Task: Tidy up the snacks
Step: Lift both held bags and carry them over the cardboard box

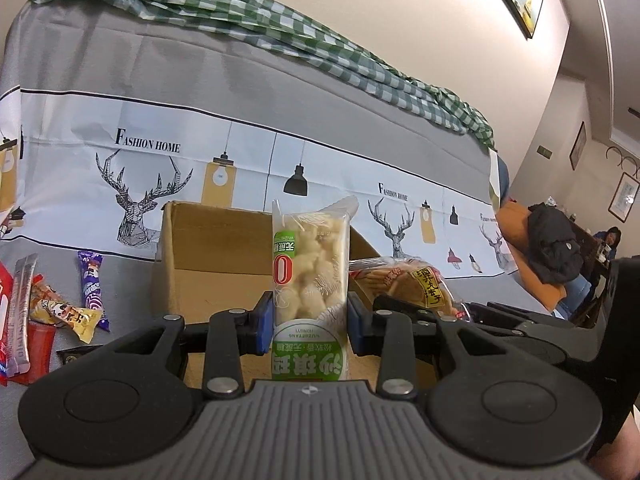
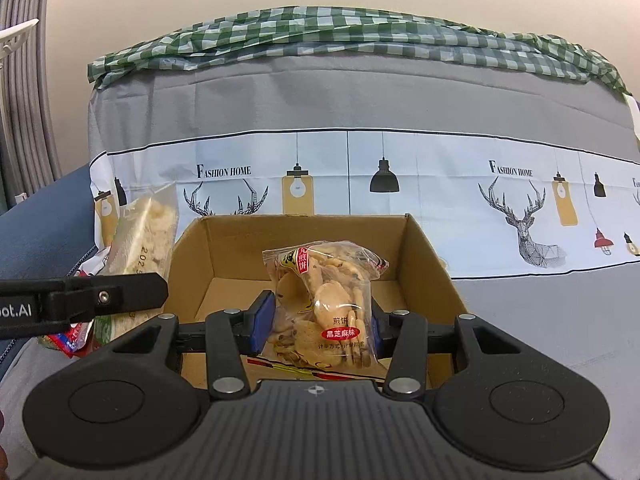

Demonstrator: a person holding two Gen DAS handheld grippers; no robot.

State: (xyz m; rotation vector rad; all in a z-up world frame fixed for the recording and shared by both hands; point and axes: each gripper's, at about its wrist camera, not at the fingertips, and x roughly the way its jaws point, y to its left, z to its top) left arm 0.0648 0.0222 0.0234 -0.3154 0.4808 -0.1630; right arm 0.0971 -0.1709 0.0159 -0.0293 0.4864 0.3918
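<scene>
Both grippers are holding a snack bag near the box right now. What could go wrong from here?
1. The two grippers sit close: the left gripper with its pale pastry pack could bump the right gripper at the cardboard box.
2. The cracker bag is pinched at its middle; a hard squeeze may crush crackers.

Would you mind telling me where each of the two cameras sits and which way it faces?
Left wrist: sits on the left gripper, facing the sofa back and cardboard box; its fingers clamp a green-labelled snack pack.
Right wrist: sits on the right gripper, looking into the box; its fingers clamp a cracker bag, and the left gripper's finger shows at left.
Shared: box, both snacks, deer-print cover.
</scene>
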